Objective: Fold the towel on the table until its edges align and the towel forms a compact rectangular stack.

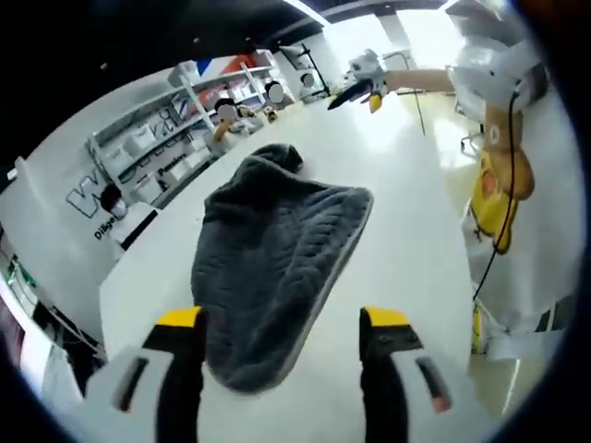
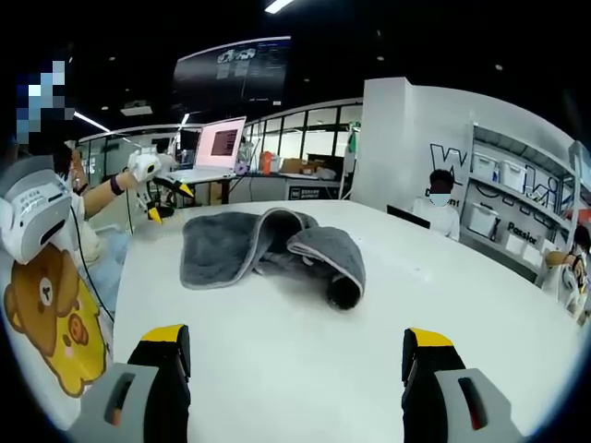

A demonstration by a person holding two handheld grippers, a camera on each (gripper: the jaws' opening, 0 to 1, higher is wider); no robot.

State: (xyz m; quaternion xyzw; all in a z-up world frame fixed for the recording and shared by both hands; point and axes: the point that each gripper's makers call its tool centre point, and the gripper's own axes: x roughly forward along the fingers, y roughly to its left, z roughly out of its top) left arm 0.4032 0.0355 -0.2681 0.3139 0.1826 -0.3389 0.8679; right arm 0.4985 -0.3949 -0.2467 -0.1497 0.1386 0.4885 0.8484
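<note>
A dark grey towel (image 1: 277,258) lies crumpled and partly folded over itself on the white table (image 1: 406,231). My left gripper (image 1: 282,318) is open, its yellow-tipped jaws straddling the towel's near end without touching it. In the right gripper view the same towel (image 2: 268,245) lies at the table's middle, one edge rolled over. My right gripper (image 2: 295,337) is open over bare table (image 2: 277,369), well short of the towel. The right gripper (image 1: 355,90) shows past the towel's far end, held in a hand. The left gripper (image 2: 152,185) shows beside the towel's left end.
The person holding the grippers, in a white shirt with a bear print (image 2: 42,305), stands at the table's side (image 1: 503,185). Shelves with bins (image 1: 157,138) and seated people (image 2: 441,205) lie beyond the table. A lit screen (image 2: 222,141) stands on a far desk.
</note>
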